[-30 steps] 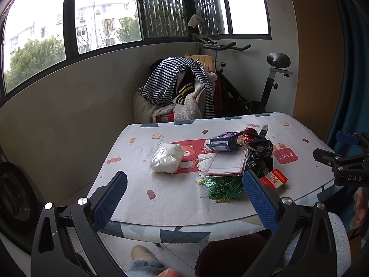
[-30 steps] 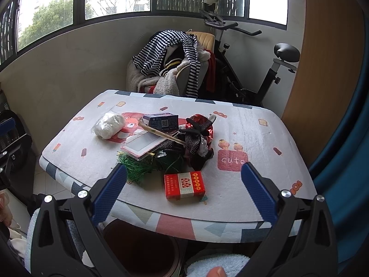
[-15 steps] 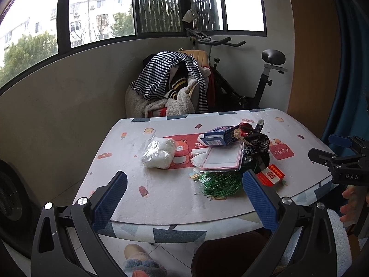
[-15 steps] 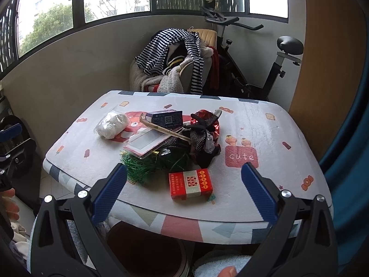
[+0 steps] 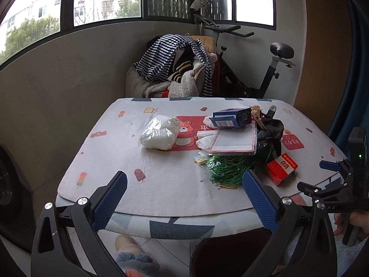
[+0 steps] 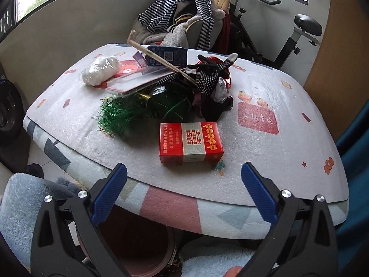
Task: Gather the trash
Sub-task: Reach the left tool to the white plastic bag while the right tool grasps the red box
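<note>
Trash heaped mid-desk [image 6: 265, 182], w/ red box [image 6: 191, 142] on its near side, long axis crosswise, dead ahead of right gripper [image 6: 183, 192] & nearer it than left gripper [image 5: 184, 197]; both jaws spread wide, empty.

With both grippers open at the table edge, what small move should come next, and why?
Probably ease the right gripper forward and down over the red box. That box lies nearest, apart from the pile, centred between the open jaws, with the brown bin just under the table edge. The left gripper is empty too.
</note>
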The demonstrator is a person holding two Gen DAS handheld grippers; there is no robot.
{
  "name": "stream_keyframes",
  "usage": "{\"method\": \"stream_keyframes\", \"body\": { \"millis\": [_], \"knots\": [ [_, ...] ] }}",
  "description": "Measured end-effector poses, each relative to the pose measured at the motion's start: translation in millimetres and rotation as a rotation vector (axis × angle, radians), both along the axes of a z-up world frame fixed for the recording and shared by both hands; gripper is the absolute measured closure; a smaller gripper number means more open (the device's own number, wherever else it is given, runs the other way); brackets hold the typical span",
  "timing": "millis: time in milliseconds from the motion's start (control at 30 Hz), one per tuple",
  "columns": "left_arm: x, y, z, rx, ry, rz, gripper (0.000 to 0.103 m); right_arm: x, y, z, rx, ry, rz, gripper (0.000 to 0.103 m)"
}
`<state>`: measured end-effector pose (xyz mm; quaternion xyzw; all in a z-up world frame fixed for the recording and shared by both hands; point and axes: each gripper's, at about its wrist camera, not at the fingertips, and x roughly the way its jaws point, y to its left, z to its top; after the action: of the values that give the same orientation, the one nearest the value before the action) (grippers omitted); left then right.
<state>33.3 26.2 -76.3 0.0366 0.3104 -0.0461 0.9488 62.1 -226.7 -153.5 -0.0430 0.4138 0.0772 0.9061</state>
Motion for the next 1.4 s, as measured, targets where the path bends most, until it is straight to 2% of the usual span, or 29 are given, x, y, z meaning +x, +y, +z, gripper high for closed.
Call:
{"method": "stream_keyframes", "body": {
  "millis": [67, 167, 267, 367, 500, 600, 633, 900, 1133, 1300, 1367, 1400],
  "knots": [
    [4.7, 1.5, -6.9, 0.002, 0.015, 0.004, 0.005, 9.6, -1.9, -10.2, 0.010, 0.011, -0.013, 0.005],
    [11.3, 7.6, -13.7, -0.038, 0.030, 0.011, 0.005, 27.5, -3.5, -21.9, 0.028, 0.031, -0.024, 0.005],
    [17.6, 11.2, -19.3, -0.051, 0.042, 0.024, 0.005, 44.7, 3.4, -31.5, -0.036, 0.035, -0.020, 0.005],
    [21.5, 16.2, -23.8, -0.065, 0.051, 0.038, 0.005, 60.4, 8.0, -40.1, -0.050, 0.049, 0.000, 0.005],
    [26.0, 23.9, -27.0, -0.127, 0.063, 0.048, 0.005, 77.0, 12.2, -54.1, -0.084, 0.079, 0.003, 0.006],
    [26.7, 26.9, -27.7, -0.107, 0.047, 0.107, 0.005, 80.8, 12.1, -60.1, -0.076, 0.078, 0.001, 0.009],
    [27.6, 29.1, -27.8, -0.105, 0.045, 0.117, 0.005, 80.3, 10.5, -60.3, -0.050, 0.071, 0.005, 0.014],
    [32.6, 34.8, -32.5, -0.113, 0.051, 0.158, 0.005, 56.2, 8.1, -69.0, -0.032, -0.080, 0.065, 0.014],
    [38.5, 37.0, -41.8, -0.144, 0.080, 0.155, 0.005, 47.1, 6.8, -68.9, 0.003, -0.134, 0.056, 0.015],
    [62.4, 49.2, -45.5, -0.195, 0.103, 0.176, 0.006, 43.0, -2.3, -58.0, 0.050, -0.181, 0.058, 0.015],
    [83.7, 53.3, -40.6, -0.220, 0.097, 0.163, 0.015, 42.0, -3.9, -55.5, 0.066, -0.193, 0.061, 0.015],
    [97.9, 53.5, -37.8, -0.218, 0.102, 0.164, 0.016, 42.9, -4.4, -54.2, 0.069, -0.195, 0.062, 0.015]
  ]
}}
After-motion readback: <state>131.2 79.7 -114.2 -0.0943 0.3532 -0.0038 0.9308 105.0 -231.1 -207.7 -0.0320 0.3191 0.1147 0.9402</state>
